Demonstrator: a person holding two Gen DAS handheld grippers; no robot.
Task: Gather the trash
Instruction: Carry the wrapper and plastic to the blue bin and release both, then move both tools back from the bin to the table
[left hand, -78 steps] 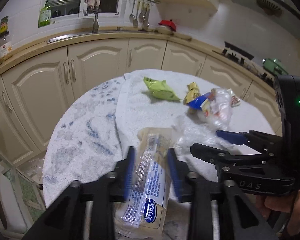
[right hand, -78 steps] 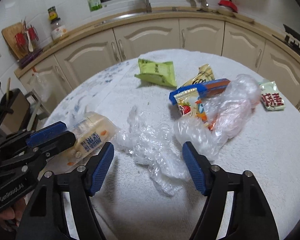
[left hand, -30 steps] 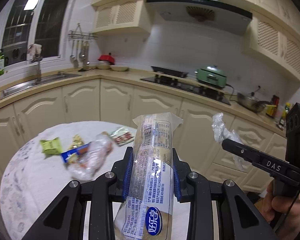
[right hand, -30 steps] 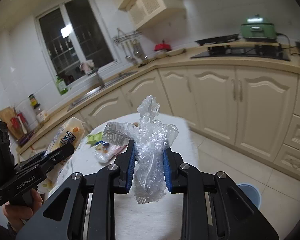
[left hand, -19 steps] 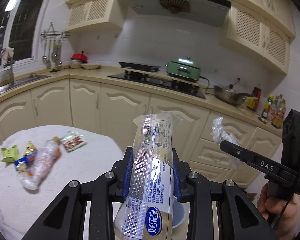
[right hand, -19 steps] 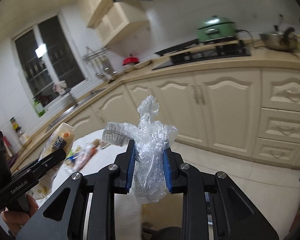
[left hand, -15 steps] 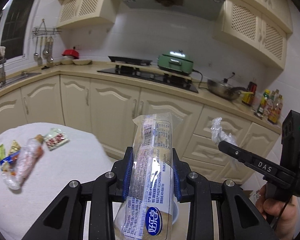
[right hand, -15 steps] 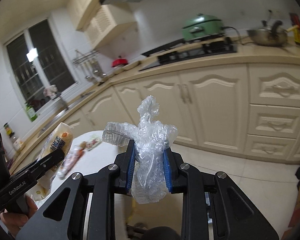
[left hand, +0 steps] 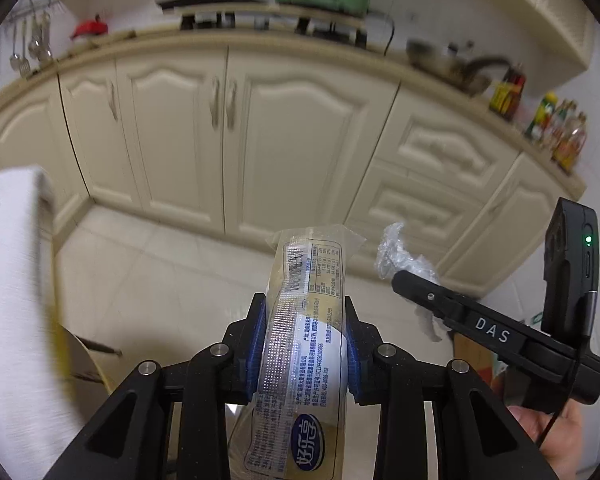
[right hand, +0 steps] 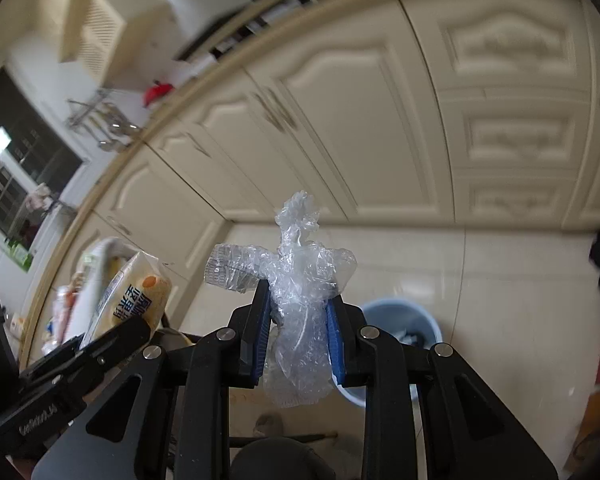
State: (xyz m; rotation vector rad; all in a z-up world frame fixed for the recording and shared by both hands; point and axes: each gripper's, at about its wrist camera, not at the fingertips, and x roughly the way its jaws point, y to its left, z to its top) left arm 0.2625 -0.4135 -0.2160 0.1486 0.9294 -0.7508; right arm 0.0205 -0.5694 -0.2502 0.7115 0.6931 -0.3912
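Left wrist view, left to right: the white-clothed table (left hand: 8,300) fills the left edge, blurred. At lower centre my left gripper (left hand: 305,346) is clamped on the long bread wrapper (left hand: 304,344), which stands up between the blue pads. Cream cabinets (left hand: 236,128) run behind it, with pale floor tiles (left hand: 160,280) below. At right my right gripper (left hand: 416,280) crosses the frame, crumpled clear plastic (left hand: 400,252) at its tip.

Right wrist view: the bread wrapper (right hand: 128,300) shows at lower left. At centre my right gripper (right hand: 298,332) is closed on the crumpled clear plastic (right hand: 300,280). Just right of its fingers a blue bin (right hand: 404,320) stands on the floor, partly hidden by the gripper.
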